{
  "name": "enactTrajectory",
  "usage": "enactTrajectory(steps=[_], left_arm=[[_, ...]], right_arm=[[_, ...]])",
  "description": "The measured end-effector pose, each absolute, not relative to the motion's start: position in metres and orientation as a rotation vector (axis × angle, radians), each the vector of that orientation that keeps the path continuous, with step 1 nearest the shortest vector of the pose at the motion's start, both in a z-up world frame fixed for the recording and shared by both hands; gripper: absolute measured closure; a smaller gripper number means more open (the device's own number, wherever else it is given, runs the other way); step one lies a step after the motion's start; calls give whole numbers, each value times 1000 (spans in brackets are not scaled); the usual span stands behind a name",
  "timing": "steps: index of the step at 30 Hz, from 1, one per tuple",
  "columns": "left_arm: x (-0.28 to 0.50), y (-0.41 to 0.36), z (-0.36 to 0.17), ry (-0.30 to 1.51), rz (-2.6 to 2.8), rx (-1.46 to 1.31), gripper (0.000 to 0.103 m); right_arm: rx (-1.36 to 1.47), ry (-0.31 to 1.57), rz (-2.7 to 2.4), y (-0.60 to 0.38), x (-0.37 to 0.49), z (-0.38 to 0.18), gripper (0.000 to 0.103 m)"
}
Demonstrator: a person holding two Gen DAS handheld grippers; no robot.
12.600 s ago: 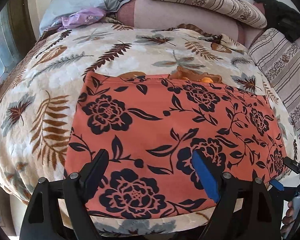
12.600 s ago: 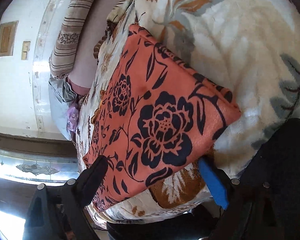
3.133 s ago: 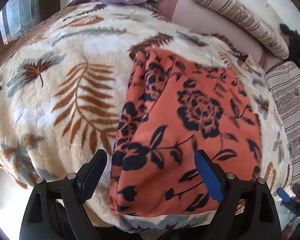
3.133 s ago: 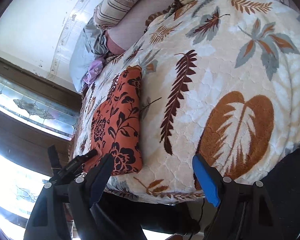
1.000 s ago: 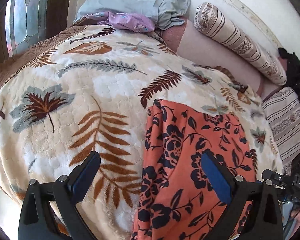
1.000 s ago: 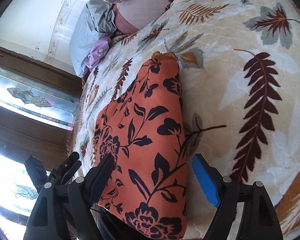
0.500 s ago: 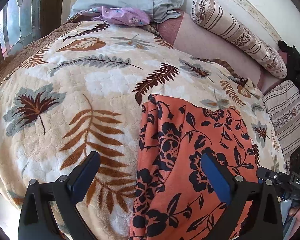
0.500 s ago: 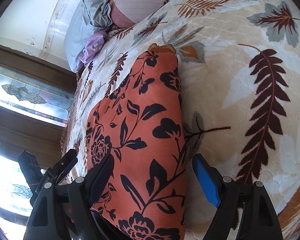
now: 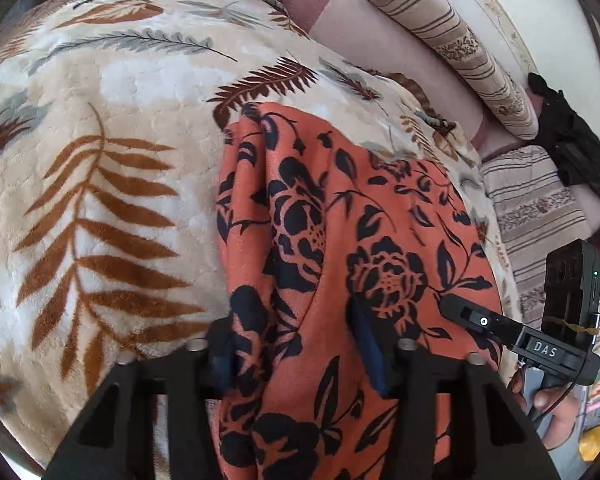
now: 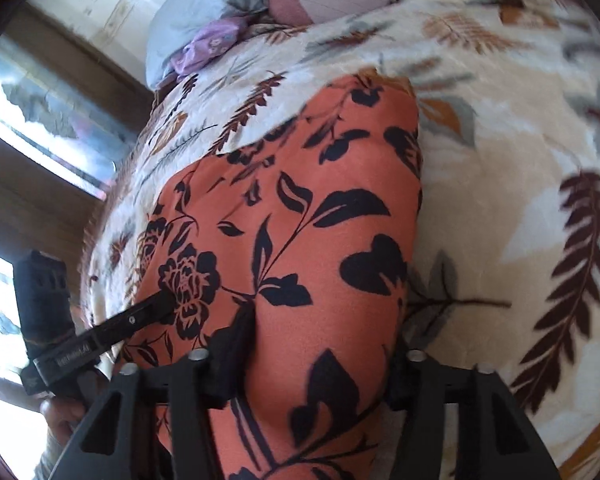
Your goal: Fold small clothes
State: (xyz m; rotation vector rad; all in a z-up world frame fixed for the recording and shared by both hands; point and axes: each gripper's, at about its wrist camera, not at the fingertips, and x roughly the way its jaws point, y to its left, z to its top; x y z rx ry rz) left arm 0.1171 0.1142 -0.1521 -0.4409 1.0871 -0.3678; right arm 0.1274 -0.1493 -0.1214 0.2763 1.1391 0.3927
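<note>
step: gripping near end of folded orange black-flowered cloth (image 9: 340,240) | left gripper (image 9: 296,344), right gripper (image 10: 320,344): jaws closing on cloth | next: lift evenly, fold forward

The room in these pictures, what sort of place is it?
Most likely a bedroom: a bed under a plush leaf-print blanket, a striped bolster pillow by the wall, and an orange floral garment laid out for folding.
</note>
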Motion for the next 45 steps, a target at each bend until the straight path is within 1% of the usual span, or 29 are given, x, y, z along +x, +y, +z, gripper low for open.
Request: enactTrajectory(steps=[2,5,9,11,12,13,14,15,16,17,18,19,22,25,26,28,29,31,32,33,35,39,40,42,44,45], left_arm=[[118,109,-142,1071,-368,-433,68],[121,94,-118,1007,-400,-417,71],[142,61,-83,888,-463,-431,71],[162,37,-76,895,-481,-424,71],[172,27,-78,905,-475,-419,69],[181,16,-85,920,-455,-403,63],[191,5,-96,953,-423,-366,38],[200,-5,-113,1019,-366,-308,23],[205,-11,-131,1091,-305,-260,24],[207,-10,-144,1150,-284,-246,24],[203,-6,-150,1162,-299,-285,24],[195,1,-148,1135,-285,-318,24],[176,11,-131,1078,-232,-287,24],[164,14,-115,1026,-226,-239,24],[165,14,-114,1020,-221,-214,24],[165,10,-117,1024,-193,-150,24],[166,9,-120,1036,-183,-131,24],[165,11,-124,1058,-181,-141,24],[164,12,-123,1061,-185,-154,24],[162,12,-122,1058,-188,-158,24],[157,14,-116,1031,-182,-145,24],[157,13,-112,1027,-186,-156,24],[156,14,-112,1027,-187,-161,24],[155,14,-111,1024,-187,-160,24],[154,14,-112,1037,-182,-155,24],[153,15,-112,1043,-182,-154,24]], right_arm=[[208,1108,408,-145,126,-105,60],[102,1021,397,-145,124,-74,61],[128,903,352,-186,136,-29,61],[173,881,316,-215,149,-19,61],[202,892,301,-230,156,-22,59],[238,917,290,-244,165,-30,57],[292,964,274,-260,177,-48,48],[337,1010,241,-275,186,-67,36],[380,1063,173,-291,191,-91,32],[399,1115,109,-300,192,-109,32],[413,1141,74,-308,187,-122,32],[458,1105,112,-313,179,-126,32],[462,997,101,-316,156,-109,32],[467,848,166,-305,145,-70,32],[457,818,211,-294,146,-60,31],[444,803,288,-277,153,-58,26],[440,825,319,-271,158,-67,21],[454,979,317,-263,171,-107,20],[475,1018,296,-264,176,-126,20],[473,985,295,-264,172,-123,21],[467,990,282,-259,170,-102,20],[427,875,294,-258,174,-64,20],[433,875,281,-260,180,-64,19],[463,917,239,-267,196,-83,13],[533,1068,188,-282,218,-124,13],[551,1054,185,-286,217,-127,13]])
